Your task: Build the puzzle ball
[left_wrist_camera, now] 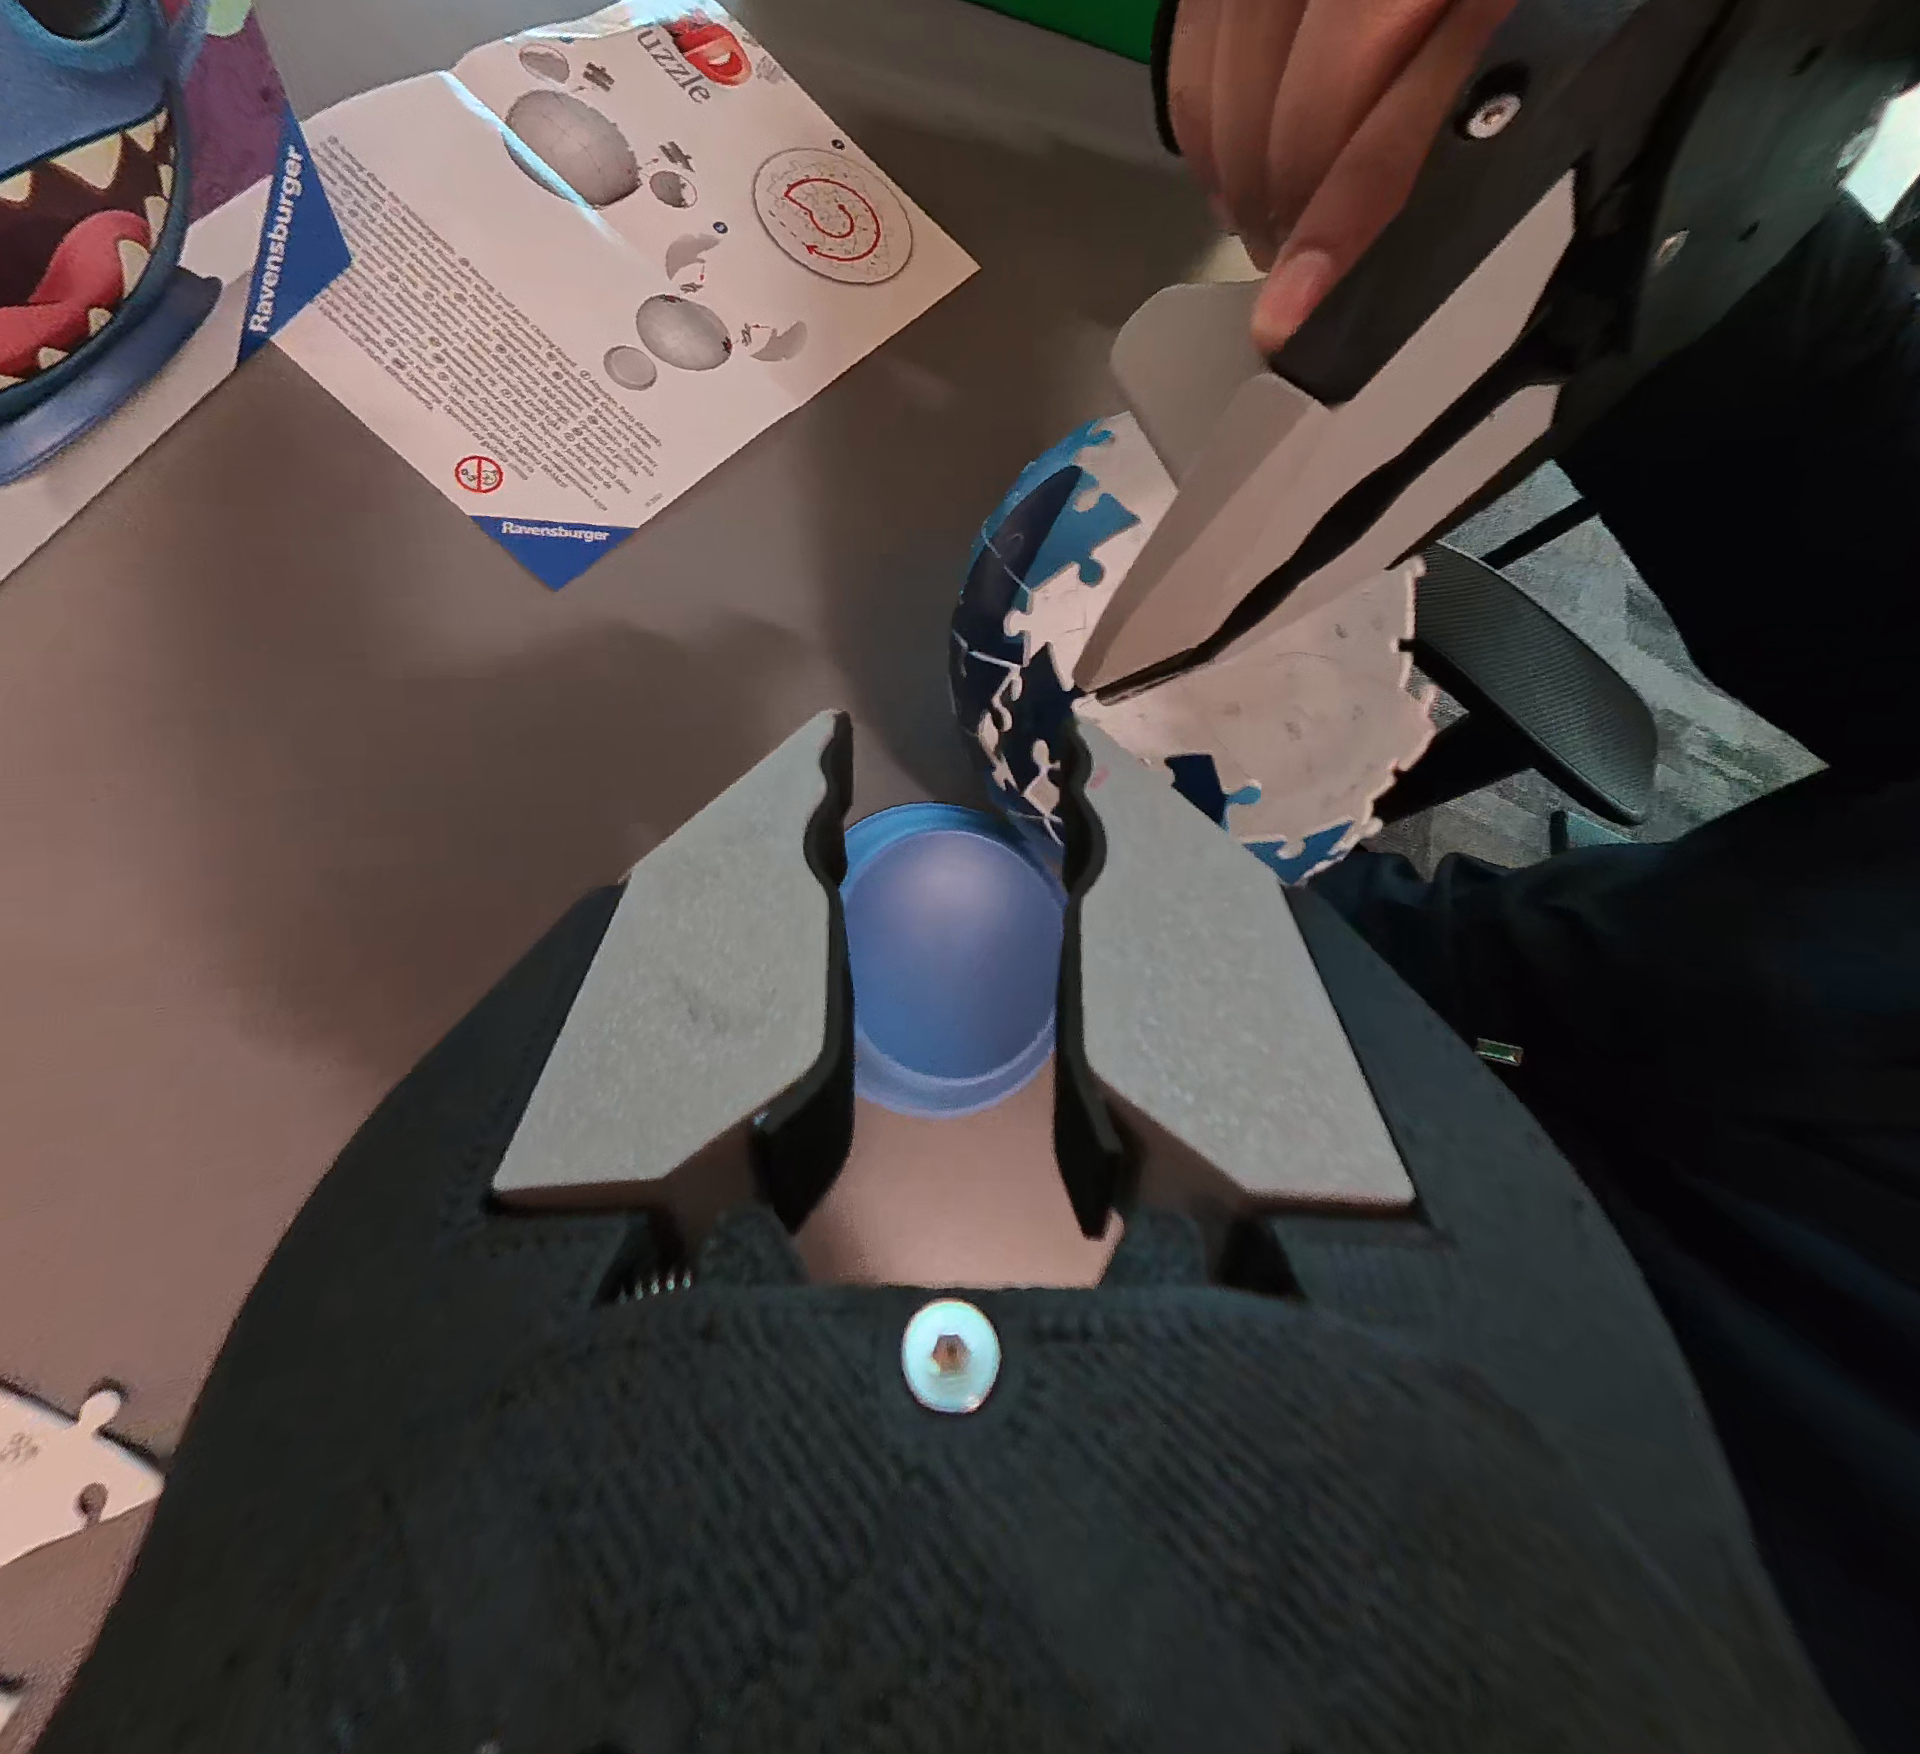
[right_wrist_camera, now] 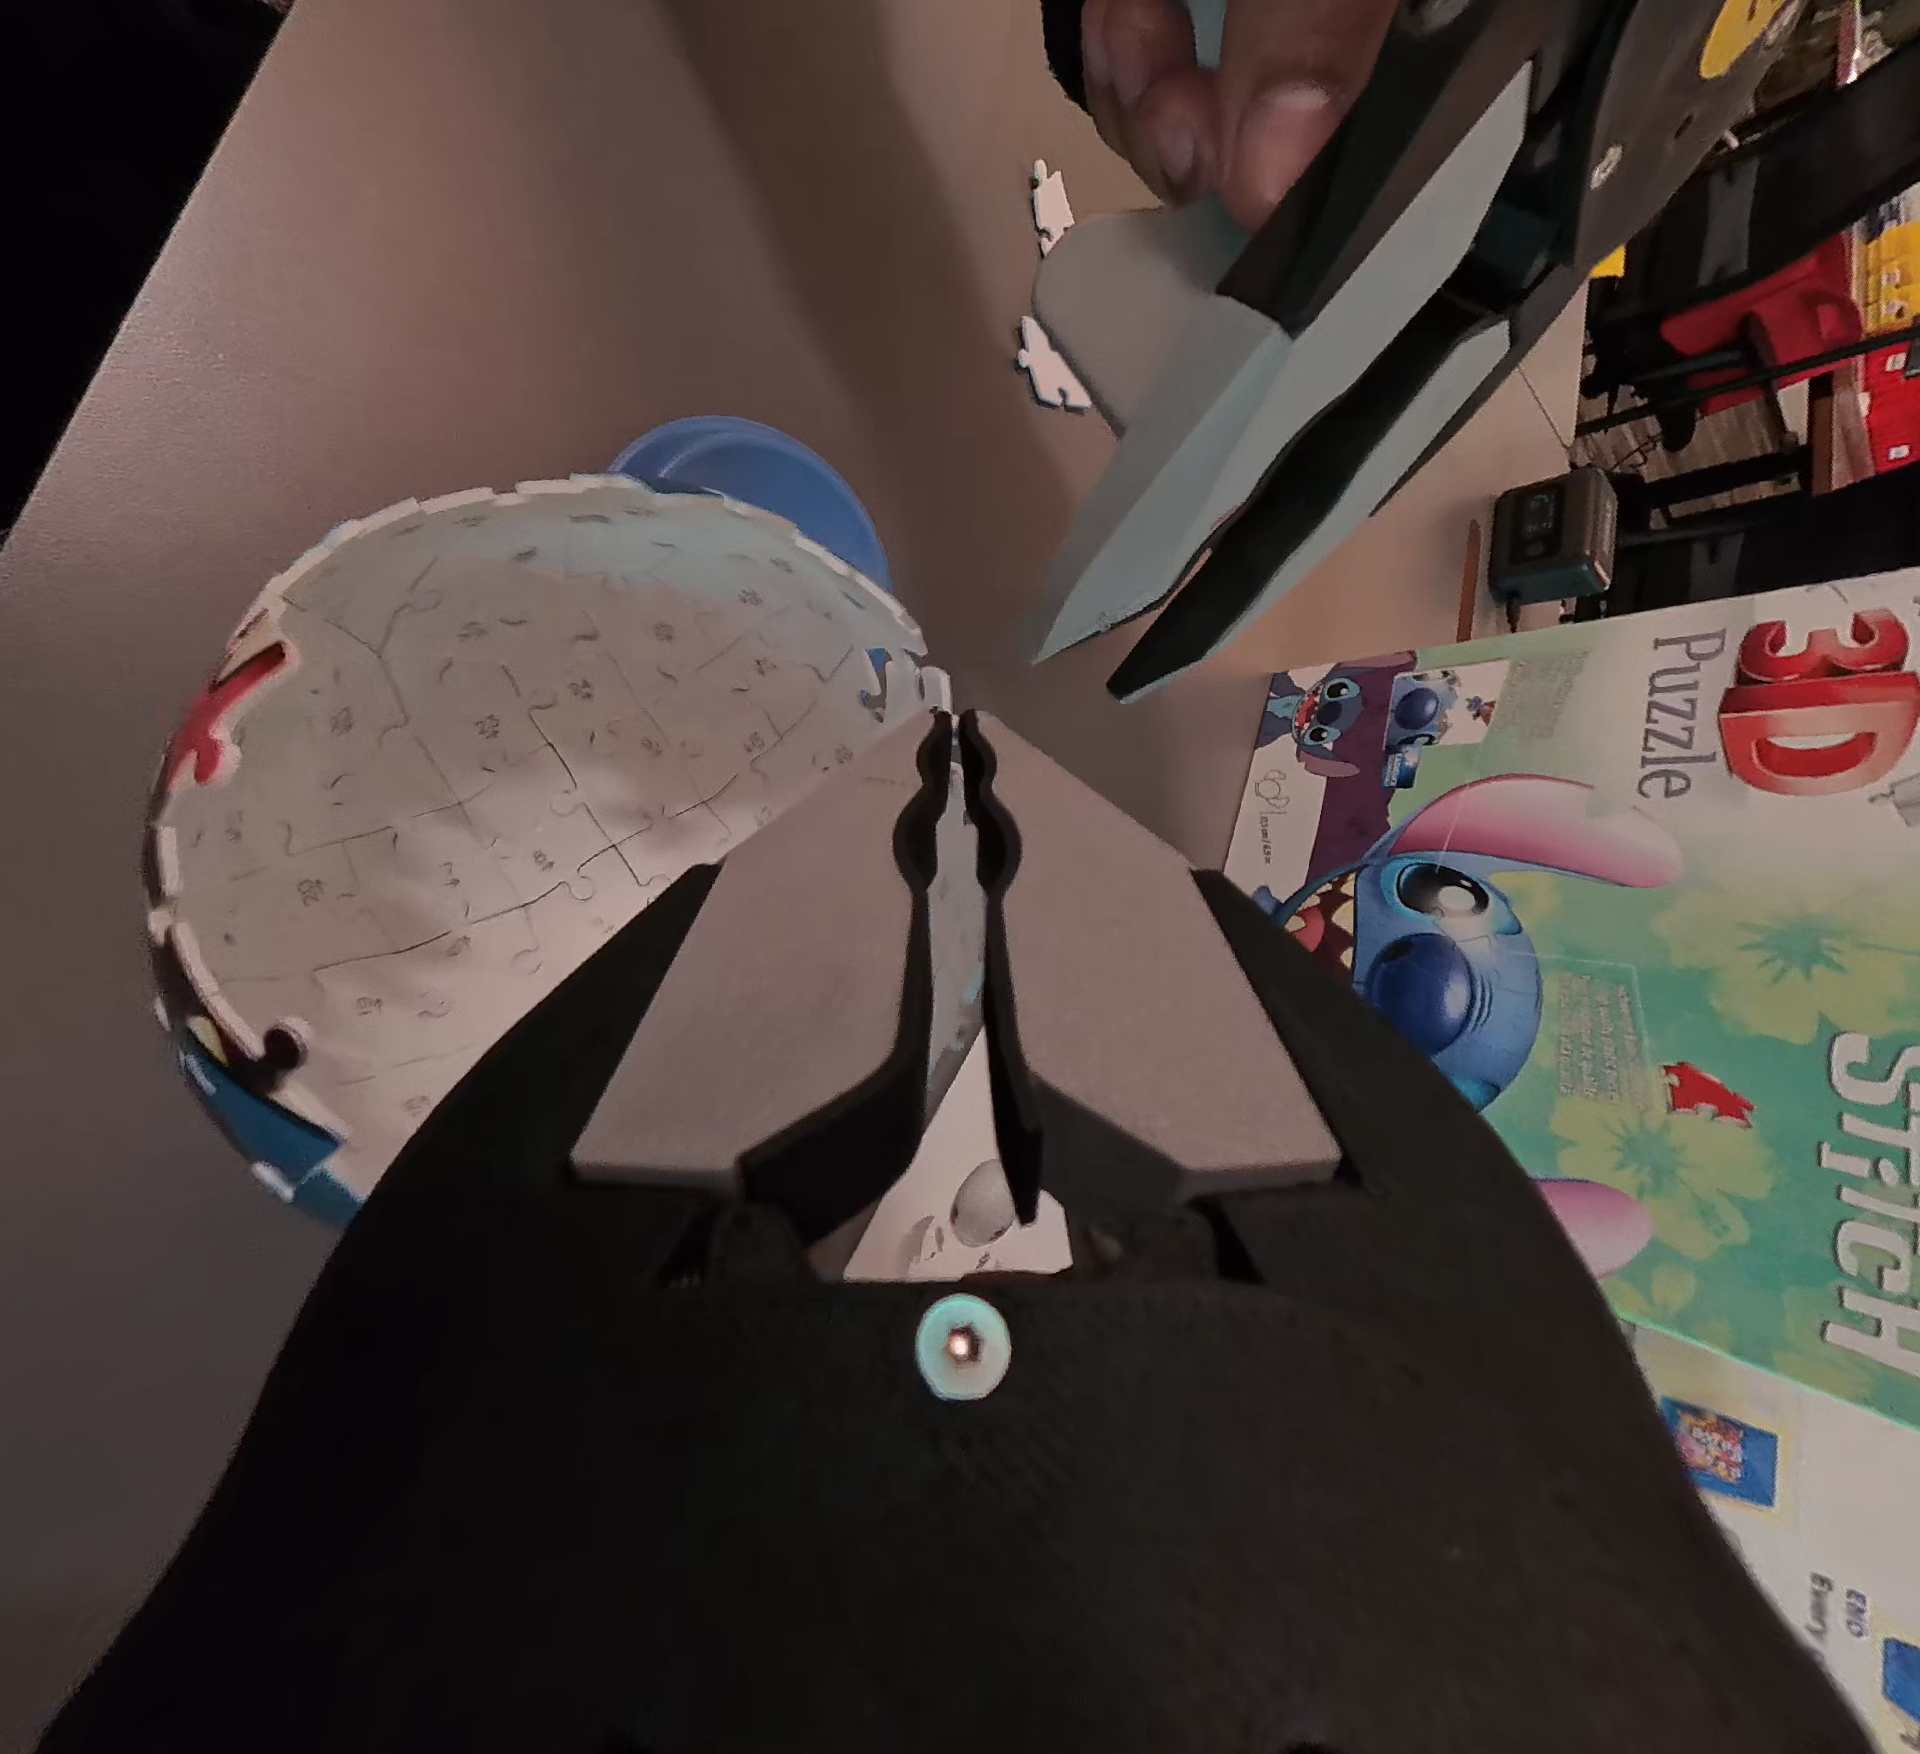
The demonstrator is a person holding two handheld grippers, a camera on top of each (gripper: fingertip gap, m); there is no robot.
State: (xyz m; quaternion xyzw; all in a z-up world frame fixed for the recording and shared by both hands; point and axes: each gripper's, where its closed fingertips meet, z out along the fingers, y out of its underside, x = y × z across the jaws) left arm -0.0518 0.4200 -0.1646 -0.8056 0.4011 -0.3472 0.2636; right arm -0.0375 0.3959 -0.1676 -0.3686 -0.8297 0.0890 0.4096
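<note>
A half-built puzzle ball [right_wrist_camera: 468, 769], a curved shell with a white inside and a blue outside, is held tilted above the table. It also shows in the left wrist view [left_wrist_camera: 1278, 717]. My right gripper [right_wrist_camera: 956, 719] is shut on the shell's rim, and it shows in the left wrist view [left_wrist_camera: 1091, 686] too. My left gripper [left_wrist_camera: 956, 743] is open and empty. It hovers beside the shell, above a blue round stand [left_wrist_camera: 951, 956] that shows between its fingers. The left gripper [right_wrist_camera: 1075, 670] and the stand [right_wrist_camera: 769, 478] also show in the right wrist view.
An instruction leaflet [left_wrist_camera: 623, 250] and the puzzle box [left_wrist_camera: 104, 146] lie on the grey table at the far left. The box [right_wrist_camera: 1662, 977] also fills the right of the right wrist view. Loose white pieces [right_wrist_camera: 1049, 364] lie beyond the left gripper. An office chair [left_wrist_camera: 1538, 696] stands past the table edge.
</note>
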